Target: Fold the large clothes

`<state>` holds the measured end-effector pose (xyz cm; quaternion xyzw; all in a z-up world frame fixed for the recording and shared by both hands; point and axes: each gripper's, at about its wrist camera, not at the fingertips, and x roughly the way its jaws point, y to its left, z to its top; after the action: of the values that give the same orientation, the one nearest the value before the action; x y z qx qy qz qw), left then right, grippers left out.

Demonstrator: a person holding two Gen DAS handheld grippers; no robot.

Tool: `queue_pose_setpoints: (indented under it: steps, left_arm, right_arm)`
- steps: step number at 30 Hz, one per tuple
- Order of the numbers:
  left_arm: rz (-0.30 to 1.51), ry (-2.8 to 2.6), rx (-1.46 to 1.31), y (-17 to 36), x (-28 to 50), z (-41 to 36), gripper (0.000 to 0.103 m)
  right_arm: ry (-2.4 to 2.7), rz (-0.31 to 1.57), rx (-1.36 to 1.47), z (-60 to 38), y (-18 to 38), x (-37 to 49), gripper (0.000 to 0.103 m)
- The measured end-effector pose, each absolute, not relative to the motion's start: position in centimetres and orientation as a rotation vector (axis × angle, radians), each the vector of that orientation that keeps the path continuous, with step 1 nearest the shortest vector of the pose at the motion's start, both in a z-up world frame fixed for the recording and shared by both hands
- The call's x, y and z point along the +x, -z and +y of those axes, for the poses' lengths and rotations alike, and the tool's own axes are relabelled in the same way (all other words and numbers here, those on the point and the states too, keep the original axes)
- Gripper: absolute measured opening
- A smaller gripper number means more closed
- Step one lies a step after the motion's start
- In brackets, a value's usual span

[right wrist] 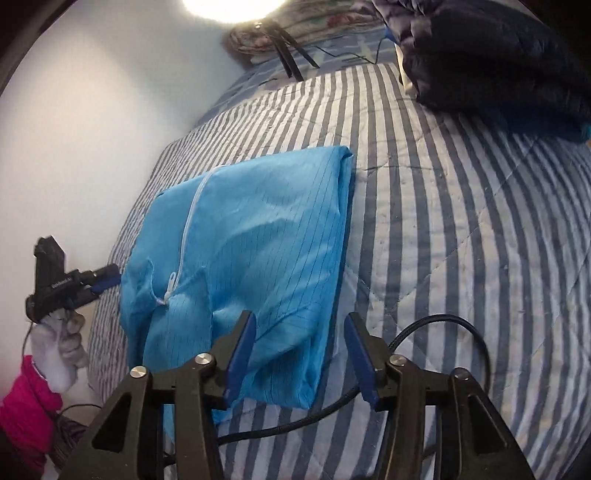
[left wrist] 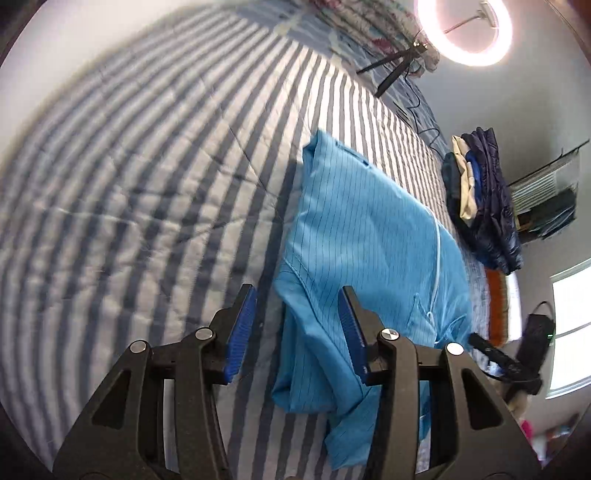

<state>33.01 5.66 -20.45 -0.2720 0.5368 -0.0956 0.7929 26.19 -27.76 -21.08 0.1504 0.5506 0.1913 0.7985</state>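
Observation:
A light blue pinstriped garment with a white zipper lies partly folded on the striped bedspread; it also shows in the right wrist view. My left gripper is open and empty, hovering over the garment's near left edge. My right gripper is open and empty, just above the garment's near right corner. The left gripper also shows from outside in the right wrist view, at the garment's left edge. The right gripper appears in the left wrist view beyond the garment's right side.
The blue-and-white striped bedspread covers the bed. A pile of dark navy clothes sits at the bed's far side, also in the right wrist view. A ring light on a tripod stands at the head. A black cable crosses near the right gripper.

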Motion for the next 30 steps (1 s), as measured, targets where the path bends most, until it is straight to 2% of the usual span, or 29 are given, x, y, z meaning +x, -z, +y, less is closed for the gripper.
queue_pose_setpoints:
  steps: [1,2,5,8,15,16,17,19,21,22,25,30]
  left_arm:
    - [1.165,0.213,-0.599,21.0,33.2,5.7,0.031]
    - [1.178,0.226,-0.606,21.4,33.4,5.8,0.003]
    - [1.185,0.238,-0.563,21.7,33.0,4.7,0.001]
    - [1.181,0.257,-0.487,21.0,32.0,3.5,0.001]
    - [1.185,0.263,-0.339,20.4,31.5,1.6,0.002]
    - [1.171,0.254,-0.308,19.8,31.6,1.2,0.005]
    - [1.160,0.244,-0.293,19.4,31.8,1.1,0.011]
    - [1.125,0.219,-0.287,18.2,31.7,1.9,0.015]
    - [1.069,0.196,-0.299,16.5,32.1,2.8,0.015]
    - [1.047,0.196,-0.306,15.8,32.4,3.1,0.015]
    - [0.998,0.208,-0.295,14.0,34.2,2.6,0.015]
    - [0.970,0.256,-0.220,13.4,38.3,-0.6,0.015]
  right_arm:
    - [-0.415,1.197,0.339,-27.7,21.5,26.5,0.036]
    - [-0.420,1.208,0.354,-27.4,21.8,26.4,0.021]
    - [-0.440,1.198,0.380,-27.3,21.5,26.5,0.004]
    - [-0.452,1.171,0.343,-27.4,20.6,26.2,0.002]
    - [-0.464,1.228,0.233,-26.0,21.8,26.1,0.004]
    - [-0.498,1.226,0.252,-26.4,21.3,25.9,0.010]
    - [-0.516,1.218,0.276,-26.8,20.9,25.9,0.028]
    - [-0.537,1.155,0.337,-28.5,19.5,25.9,0.041]
    - [-0.545,1.098,0.399,-30.1,18.6,26.4,0.044]
    - [-0.537,1.087,0.429,-30.7,18.5,27.0,0.050]
    - [-0.497,1.077,0.456,-31.5,18.9,29.7,0.050]
    - [-0.487,1.022,0.398,-28.9,18.3,33.8,0.041]
